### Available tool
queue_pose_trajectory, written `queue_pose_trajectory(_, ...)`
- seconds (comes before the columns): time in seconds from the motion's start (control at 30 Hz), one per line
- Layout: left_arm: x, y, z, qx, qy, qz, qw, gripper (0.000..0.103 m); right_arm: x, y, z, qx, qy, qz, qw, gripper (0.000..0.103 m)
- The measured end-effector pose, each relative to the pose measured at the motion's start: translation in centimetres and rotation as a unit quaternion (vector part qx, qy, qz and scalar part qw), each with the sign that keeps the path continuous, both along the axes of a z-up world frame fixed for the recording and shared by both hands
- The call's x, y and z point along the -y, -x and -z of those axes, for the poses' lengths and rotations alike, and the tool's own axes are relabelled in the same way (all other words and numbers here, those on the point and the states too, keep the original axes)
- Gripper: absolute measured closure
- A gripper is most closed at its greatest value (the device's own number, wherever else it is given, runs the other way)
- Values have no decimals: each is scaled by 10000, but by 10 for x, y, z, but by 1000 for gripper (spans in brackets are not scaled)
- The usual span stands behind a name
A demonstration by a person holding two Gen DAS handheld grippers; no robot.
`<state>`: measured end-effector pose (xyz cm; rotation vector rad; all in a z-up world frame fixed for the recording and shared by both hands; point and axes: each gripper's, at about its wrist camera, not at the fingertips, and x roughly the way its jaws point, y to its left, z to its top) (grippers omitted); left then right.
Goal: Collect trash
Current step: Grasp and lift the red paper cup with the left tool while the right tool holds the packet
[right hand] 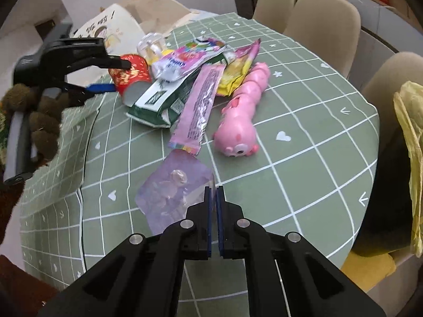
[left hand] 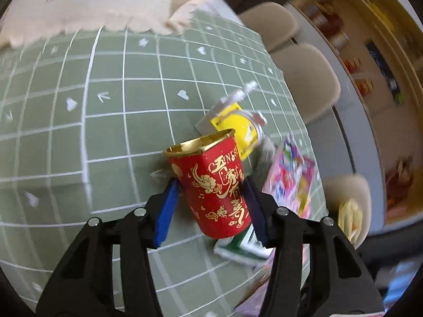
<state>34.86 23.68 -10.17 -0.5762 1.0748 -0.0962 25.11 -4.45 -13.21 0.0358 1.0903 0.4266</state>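
Note:
A red paper cup (left hand: 214,192) with gold lettering lies tilted on the green checked tablecloth (left hand: 105,132). My left gripper (left hand: 211,182) is shut on it, a blue pad pressing each side. In the right wrist view the same cup (right hand: 134,75) lies between the left gripper's (right hand: 122,76) fingers at the far left of a trash pile. My right gripper (right hand: 214,189) hovers low over the cloth with only a narrow slit between its pads and nothing in it. A clear purple wrapper (right hand: 171,187) lies flat just left of its fingertips.
The pile holds a green-and-white packet (right hand: 156,100), a long pink wrapper (right hand: 198,105), a pink-and-white pouch (right hand: 185,58) and a yellow-pink wrapper (right hand: 238,71). A pink caterpillar toy (right hand: 244,111) lies beside them. A yellow-lined black bin (right hand: 396,185) stands right; beige chairs (right hand: 322,18) ring the table.

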Motion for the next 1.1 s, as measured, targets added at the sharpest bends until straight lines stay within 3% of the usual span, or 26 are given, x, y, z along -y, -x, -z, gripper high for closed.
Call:
queue_pose_trajectory(0.13,1,25,-11,154,-177,643,9977,55,-2,0,4,-95,-194,2,9998,71)
queue_pose_trajectory(0.33,5,57,-18,315,-813,1135,9897,58,-9,-1,6,-174,-317,-106,9993,70)
queue_pose_trajectory(0.47,5,65,-17,309,-844,1167,9891,61,-21,3,5,-7,31,-329,9995,70)
queue_pose_trajectory(0.5,5,66,-16,314,-822,1147,9895,61,-23,3,4,5,129,-389,9992,76)
queue_pose_trajectory(0.53,5,67,-16,325,-819,1127,9897,61,-26,2,4,6,248,-454,9987,90)
queue_pose_trajectory(0.6,5,66,-16,362,-827,1100,9898,61,-29,3,4,10,374,-528,9979,97)
queue_pose_trajectory(0.8,3,50,-11,587,-767,779,9923,58,-25,10,-13,275,310,-470,9980,99)
queue_pose_trajectory(1.1,-2,0,4,261,-396,246,9986,53,-9,11,-34,345,244,-184,9989,99)
